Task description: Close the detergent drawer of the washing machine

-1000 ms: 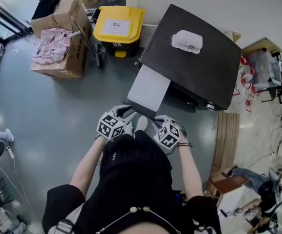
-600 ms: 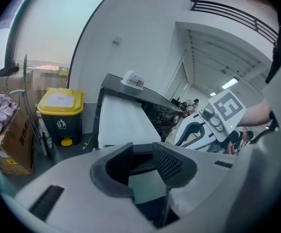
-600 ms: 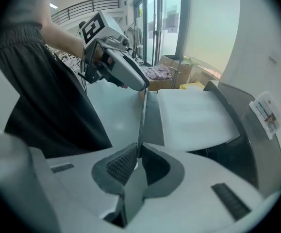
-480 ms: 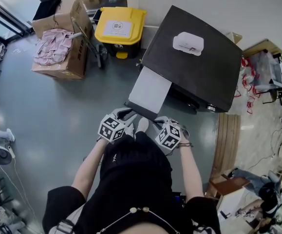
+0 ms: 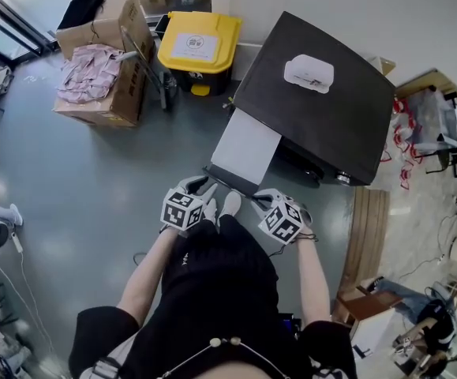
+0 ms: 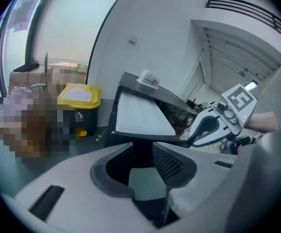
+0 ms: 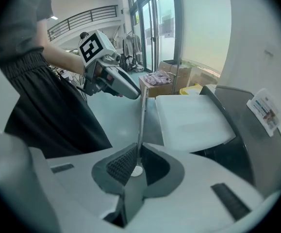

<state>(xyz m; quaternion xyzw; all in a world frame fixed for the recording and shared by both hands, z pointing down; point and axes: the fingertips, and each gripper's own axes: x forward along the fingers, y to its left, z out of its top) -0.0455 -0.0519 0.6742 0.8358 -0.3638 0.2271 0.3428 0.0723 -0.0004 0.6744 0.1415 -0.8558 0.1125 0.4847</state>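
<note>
The dark washing machine (image 5: 323,109) stands against the wall with its white detergent drawer (image 5: 245,147) pulled out toward me. Both grippers are at the drawer's dark front panel. My left gripper (image 5: 207,189) is at the panel's left end. Its jaws stand apart, with the panel's dark corner (image 6: 141,152) in the gap. My right gripper (image 5: 258,200) is at the right end. Its jaws have just been closing, and the pads (image 7: 123,163) now pinch the panel's thin edge (image 7: 140,125). The drawer's white top (image 7: 191,118) lies just beyond them.
A white packet (image 5: 309,73) lies on the machine's top. A yellow-lidded bin (image 5: 198,47) stands left of the machine, with a cardboard box of clothes (image 5: 102,77) further left. A wooden board (image 5: 368,227) and clutter lie to the right. My dark skirt hangs close behind the grippers.
Both grippers stay at the drawer's front panel and the drawer is out as far as before. Only the head view has drifted slightly.
</note>
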